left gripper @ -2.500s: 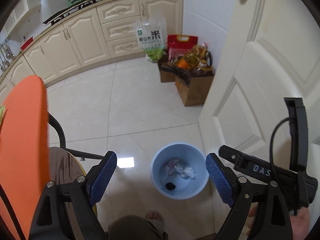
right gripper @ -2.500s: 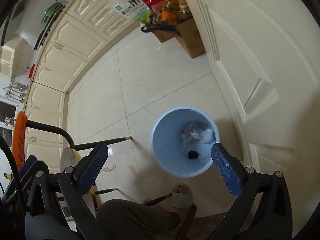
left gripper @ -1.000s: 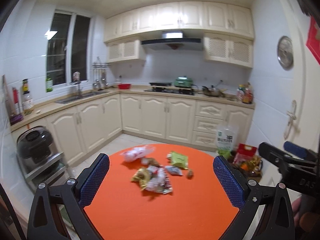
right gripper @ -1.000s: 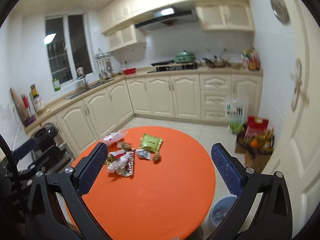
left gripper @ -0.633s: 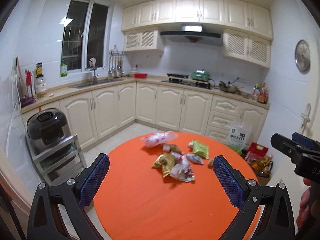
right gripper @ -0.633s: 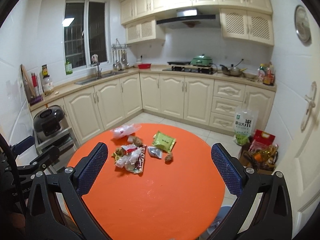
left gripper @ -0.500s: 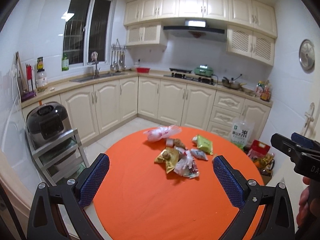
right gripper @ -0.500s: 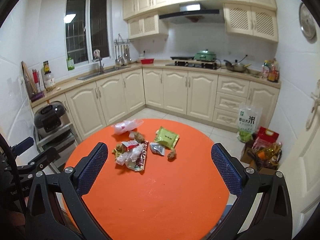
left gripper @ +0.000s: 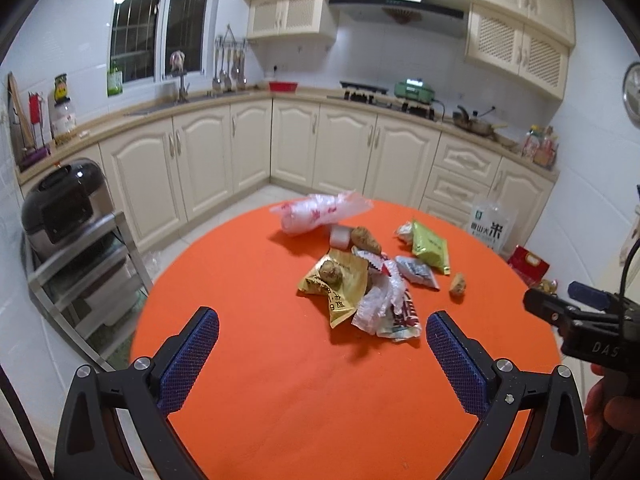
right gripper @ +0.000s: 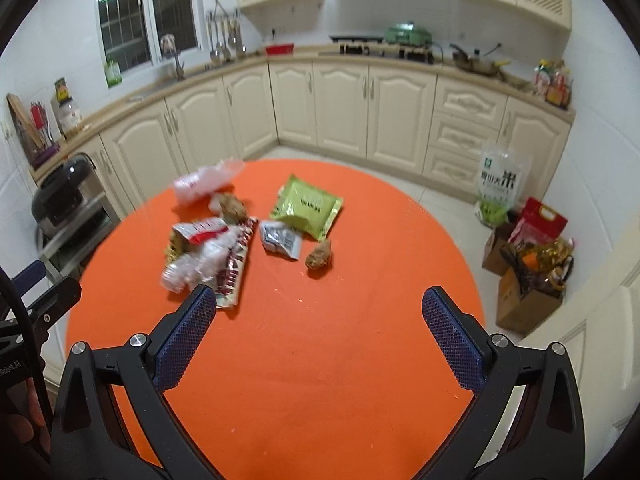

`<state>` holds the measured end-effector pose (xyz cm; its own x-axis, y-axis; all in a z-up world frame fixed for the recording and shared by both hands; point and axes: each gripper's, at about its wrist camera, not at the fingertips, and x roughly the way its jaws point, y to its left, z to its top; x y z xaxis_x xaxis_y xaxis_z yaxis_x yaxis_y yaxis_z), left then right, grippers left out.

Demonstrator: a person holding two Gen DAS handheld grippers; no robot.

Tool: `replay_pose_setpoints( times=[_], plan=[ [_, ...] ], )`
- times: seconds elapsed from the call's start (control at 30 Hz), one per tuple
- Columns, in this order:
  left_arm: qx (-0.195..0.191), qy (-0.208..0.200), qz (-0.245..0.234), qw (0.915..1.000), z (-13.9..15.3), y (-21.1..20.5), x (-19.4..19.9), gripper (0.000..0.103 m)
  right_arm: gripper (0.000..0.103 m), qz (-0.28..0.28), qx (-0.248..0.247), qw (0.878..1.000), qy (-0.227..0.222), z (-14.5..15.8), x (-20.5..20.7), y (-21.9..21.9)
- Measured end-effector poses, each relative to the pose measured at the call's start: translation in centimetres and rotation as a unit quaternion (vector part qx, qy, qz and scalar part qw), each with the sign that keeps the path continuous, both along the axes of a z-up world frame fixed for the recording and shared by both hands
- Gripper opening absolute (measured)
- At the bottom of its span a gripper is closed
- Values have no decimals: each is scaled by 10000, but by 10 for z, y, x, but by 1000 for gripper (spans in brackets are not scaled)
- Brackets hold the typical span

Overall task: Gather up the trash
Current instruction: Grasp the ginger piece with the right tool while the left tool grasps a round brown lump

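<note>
The trash lies in a loose heap on the far half of a round orange counter (left gripper: 280, 360): a green packet (right gripper: 306, 206), a small silver wrapper (right gripper: 281, 243) touching its near edge, and a brown lump (right gripper: 319, 258) just in front of the packet. Left of the green packet lie a crumpled clear wrapper (right gripper: 200, 264) over a red-and-white wrapper (right gripper: 234, 276), and behind them a clear plastic bag (right gripper: 206, 180) near the far rim. The left wrist view adds a yellow-gold packet (left gripper: 338, 284) with a brown ball resting on it, which the right wrist view mostly hides under the crumpled wrappers. Both grippers hover above the bare near part of the counter, apart from the heap; the left gripper (left gripper: 320, 356) and the right gripper (right gripper: 320, 338) each have their blue-padded fingers spread wide and hold nothing. Beyond the counter, cream cabinets (left gripper: 348, 148) run along two walls under a window (left gripper: 160, 20). A dark cooker (left gripper: 60, 204) sits on a metal rack left of the counter. Only the right wrist view shows the cardboard boxes (right gripper: 524, 280) of groceries on the floor right of the counter, beside a rice bag (right gripper: 500, 180).
</note>
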<state>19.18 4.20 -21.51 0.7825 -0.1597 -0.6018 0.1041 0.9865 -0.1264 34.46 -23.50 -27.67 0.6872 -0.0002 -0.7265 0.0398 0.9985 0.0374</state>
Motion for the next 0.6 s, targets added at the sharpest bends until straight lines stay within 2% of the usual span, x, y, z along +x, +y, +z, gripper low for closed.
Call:
replay_pose_setpoints(
  times=[0.37, 0.6],
  plan=[
    [54, 398, 106, 9991, -15, -17, 127, 102, 88, 27, 106, 9983, 579, -50, 66, 0],
    [312, 573, 133, 9978, -32, -37, 196, 102, 76, 58, 95, 9967, 804, -72, 99, 2]
  ],
)
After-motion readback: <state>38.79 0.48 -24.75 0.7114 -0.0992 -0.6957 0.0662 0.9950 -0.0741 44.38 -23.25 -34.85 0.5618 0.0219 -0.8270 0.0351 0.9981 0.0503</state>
